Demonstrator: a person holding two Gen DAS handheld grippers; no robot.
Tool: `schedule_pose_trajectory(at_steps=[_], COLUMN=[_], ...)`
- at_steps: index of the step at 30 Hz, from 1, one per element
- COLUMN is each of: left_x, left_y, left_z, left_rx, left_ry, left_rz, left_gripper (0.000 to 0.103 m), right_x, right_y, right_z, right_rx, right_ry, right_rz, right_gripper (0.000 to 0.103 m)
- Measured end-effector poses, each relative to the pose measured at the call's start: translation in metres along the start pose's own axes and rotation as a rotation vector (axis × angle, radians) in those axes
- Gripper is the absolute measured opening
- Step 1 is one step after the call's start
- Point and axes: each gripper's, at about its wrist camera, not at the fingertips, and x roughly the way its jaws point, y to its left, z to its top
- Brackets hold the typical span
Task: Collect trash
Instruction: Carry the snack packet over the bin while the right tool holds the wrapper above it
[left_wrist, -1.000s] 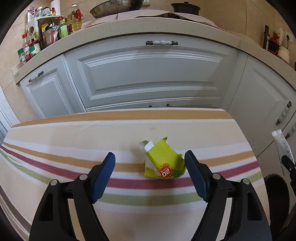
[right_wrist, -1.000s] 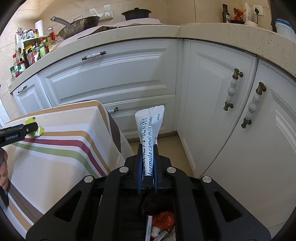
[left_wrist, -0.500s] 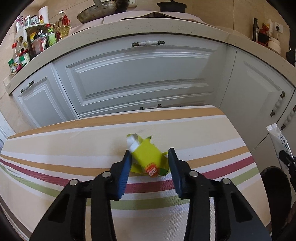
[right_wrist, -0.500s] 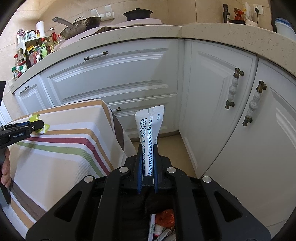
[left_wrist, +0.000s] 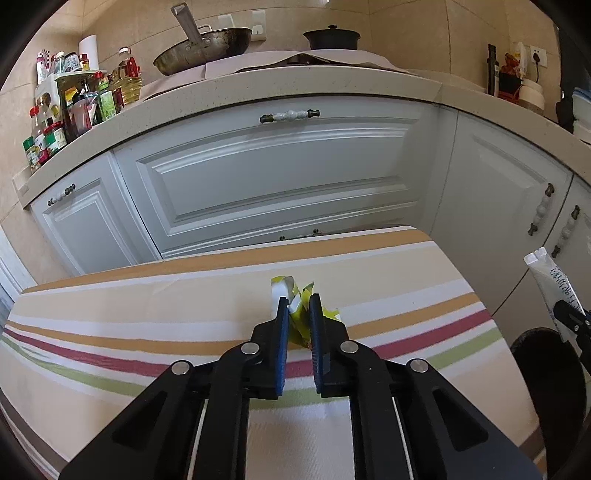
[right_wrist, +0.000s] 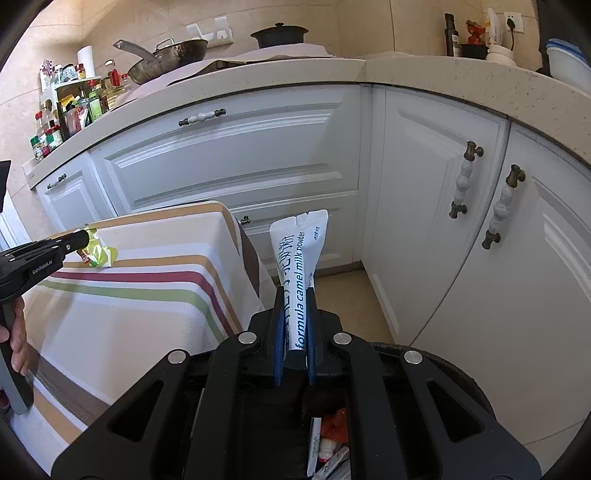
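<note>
A crushed yellow drink carton (left_wrist: 298, 326) lies on the striped tablecloth (left_wrist: 147, 314). My left gripper (left_wrist: 297, 303) has its blue pads pressed on both of its sides, and the jaws are closing on it. The right wrist view shows the same carton (right_wrist: 98, 253) at the left gripper's tip (right_wrist: 83, 236). My right gripper (right_wrist: 295, 291) is shut on a white milk powder sachet (right_wrist: 299, 240), which sticks up from the jaws over a dark trash bin (right_wrist: 454, 373).
White cabinet doors (left_wrist: 280, 177) stand close behind the table, and the worktop above them carries a pan (left_wrist: 203, 46), a pot and bottles. The bin (left_wrist: 535, 354) sits off the table's right edge with wrappers (right_wrist: 332, 432) in it. A hand (right_wrist: 16, 332) holds the left gripper's handle.
The left gripper's jaws have gone from wide apart to shut on the yellow carton, crushing it narrower. The right gripper has kept still with the sachet.
</note>
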Motion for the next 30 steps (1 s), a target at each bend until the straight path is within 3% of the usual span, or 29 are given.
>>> schedule_pose_trajectory(at_steps=[16,30], left_x=[-0.053,-0.12], left_y=[0.005,0.004], left_z=[-0.032,-0.063], left_rx=[-0.049,-0.086], left_ry=[-0.006,-0.051], left_rz=[-0.007,-0.015], left_gripper=[0.007,0.007], right_x=[-0.049,-0.117], right_y=[0.017,0.024], right_z=[-0.017,-0.044], right_rx=[0.0,-0.003], right_ry=[-0.02,-0.048], right_rz=[0.022,0.018], right_gripper=[0.009,0.009])
